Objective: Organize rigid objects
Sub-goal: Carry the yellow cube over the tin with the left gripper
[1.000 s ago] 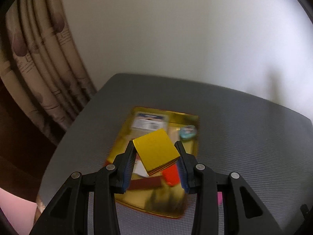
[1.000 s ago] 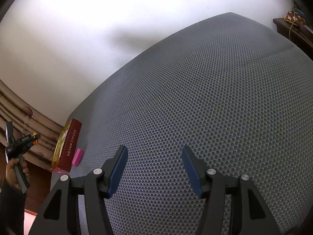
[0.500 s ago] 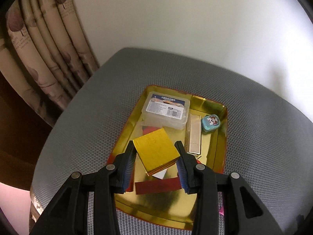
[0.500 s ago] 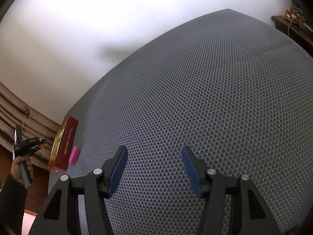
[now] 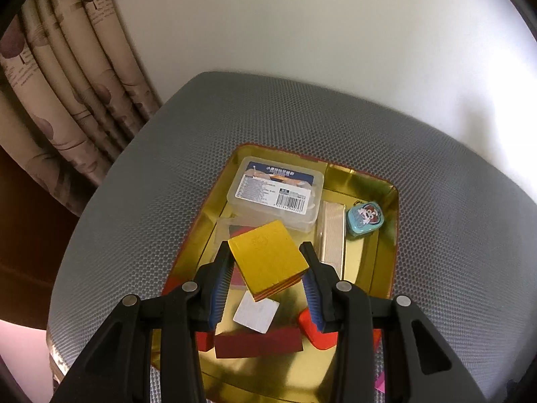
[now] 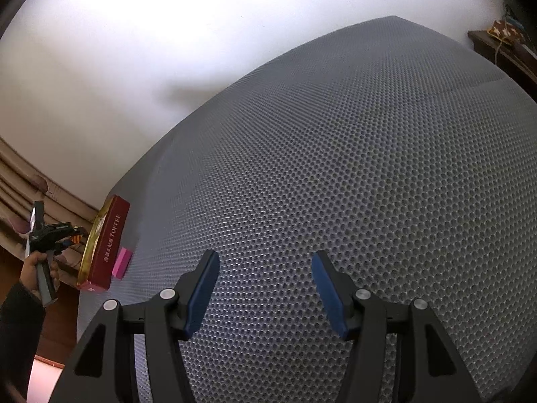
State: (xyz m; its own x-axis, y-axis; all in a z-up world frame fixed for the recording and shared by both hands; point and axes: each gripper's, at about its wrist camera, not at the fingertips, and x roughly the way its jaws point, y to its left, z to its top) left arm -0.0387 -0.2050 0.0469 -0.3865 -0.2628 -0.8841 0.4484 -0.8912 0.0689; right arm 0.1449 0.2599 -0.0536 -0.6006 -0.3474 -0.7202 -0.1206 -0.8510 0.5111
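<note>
With our left gripper (image 5: 266, 262) clamped on the gold block (image 5: 268, 262), we lower it flat into the tin's (image 5: 389, 235) bare near-right floor; our right gripper (image 6: 265, 288) idles half-open, empty.

Block (image 5: 268, 258): gold top, red/orange striped edge. Tin (image 5: 391, 235): mirror-gold inside, dark red outside with gold lettering. Small tin (image 5: 365, 217): teal, cartoon print. Box (image 5: 278, 194): clear, blue-white label, barcode. Mat (image 6: 335, 174): grey honeycomb. Eraser (image 6: 121, 262): pink. Curtain (image 5: 67, 77): beige, brown tree print. Tool pads (image 5: 220, 285): blue.
</note>
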